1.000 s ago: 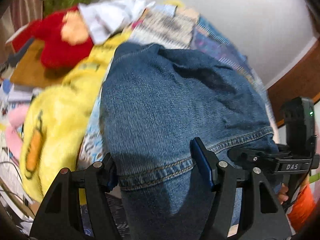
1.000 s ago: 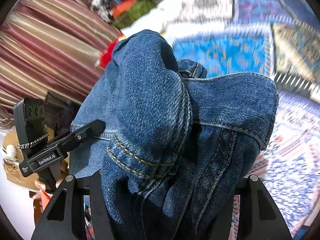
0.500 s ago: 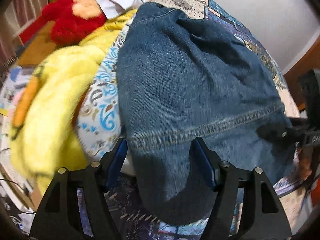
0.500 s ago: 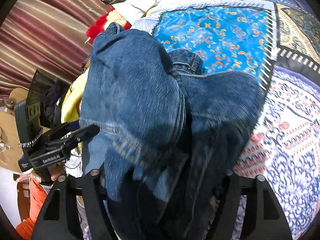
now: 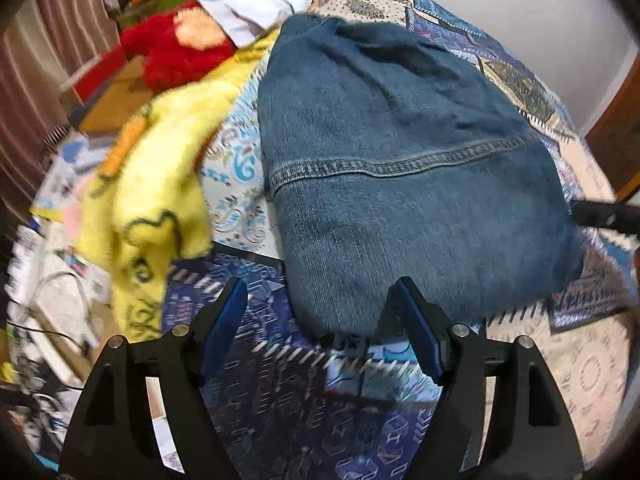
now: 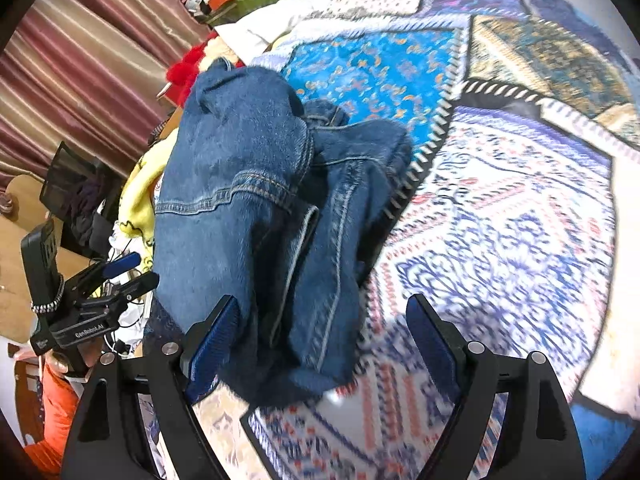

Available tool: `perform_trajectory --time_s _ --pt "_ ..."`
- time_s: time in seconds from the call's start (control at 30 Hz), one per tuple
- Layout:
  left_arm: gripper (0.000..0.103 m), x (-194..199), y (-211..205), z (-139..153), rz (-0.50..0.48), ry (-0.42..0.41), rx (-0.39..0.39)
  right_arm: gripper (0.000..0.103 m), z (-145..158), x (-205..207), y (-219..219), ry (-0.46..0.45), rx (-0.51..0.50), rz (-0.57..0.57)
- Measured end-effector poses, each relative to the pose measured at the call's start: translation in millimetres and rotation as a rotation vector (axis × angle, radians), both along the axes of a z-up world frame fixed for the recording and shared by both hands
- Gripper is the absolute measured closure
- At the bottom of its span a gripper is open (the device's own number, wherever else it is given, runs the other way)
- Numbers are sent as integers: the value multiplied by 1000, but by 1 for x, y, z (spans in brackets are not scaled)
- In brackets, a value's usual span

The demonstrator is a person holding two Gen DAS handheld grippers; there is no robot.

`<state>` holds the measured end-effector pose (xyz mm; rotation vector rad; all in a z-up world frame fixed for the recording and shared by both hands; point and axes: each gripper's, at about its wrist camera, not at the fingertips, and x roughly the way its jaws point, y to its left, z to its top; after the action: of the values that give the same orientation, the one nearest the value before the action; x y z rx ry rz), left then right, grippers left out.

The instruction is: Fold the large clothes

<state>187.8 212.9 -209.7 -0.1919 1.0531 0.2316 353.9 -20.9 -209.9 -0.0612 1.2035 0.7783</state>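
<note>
A blue denim garment [image 5: 400, 168] lies in a folded heap on the patterned bedspread [image 5: 280, 396]. It also shows in the right wrist view [image 6: 256, 208], bunched with a seam across it. My left gripper [image 5: 320, 312] is open and empty, just short of the denim's near edge. It shows from the side in the right wrist view [image 6: 128, 272]. My right gripper [image 6: 320, 320] is open, with the denim's near edge lying loose between its fingers.
A yellow plush blanket [image 5: 152, 184] and a red plush toy [image 5: 180, 52] lie left of the denim. White cloth [image 5: 256, 12] lies behind them. Striped curtains [image 6: 80, 52] hang at the left. Cables and clutter [image 5: 52, 304] sit past the bed's left edge.
Both grippers opened and let go of the denim, then drew back. The denim dropped from being held up and now lies on the bedspread.
</note>
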Motion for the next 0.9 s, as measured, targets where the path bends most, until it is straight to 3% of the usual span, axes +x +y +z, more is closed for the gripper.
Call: perform_trajectory --time_s 0.17,0.4,0.53,0.67,0.9 --pt "28 -16 -10 56 29 -138 62 19 63 -31 -18 -183 83 -15" --pt "28 -62 -35 171 35 -479 77 19 161 -93 -28 -443 303 -24" --pt "28 -97 -53 218 30 -649 92 19 205 -136 -38 -575 418 -28" --pt "28 -131 -75 244 38 -768 155 19 234 -182 -47 -727 487 -47" --pt "25 -168 -95 255 75 -851 239 18 238 -232 -51 -851 475 -87"
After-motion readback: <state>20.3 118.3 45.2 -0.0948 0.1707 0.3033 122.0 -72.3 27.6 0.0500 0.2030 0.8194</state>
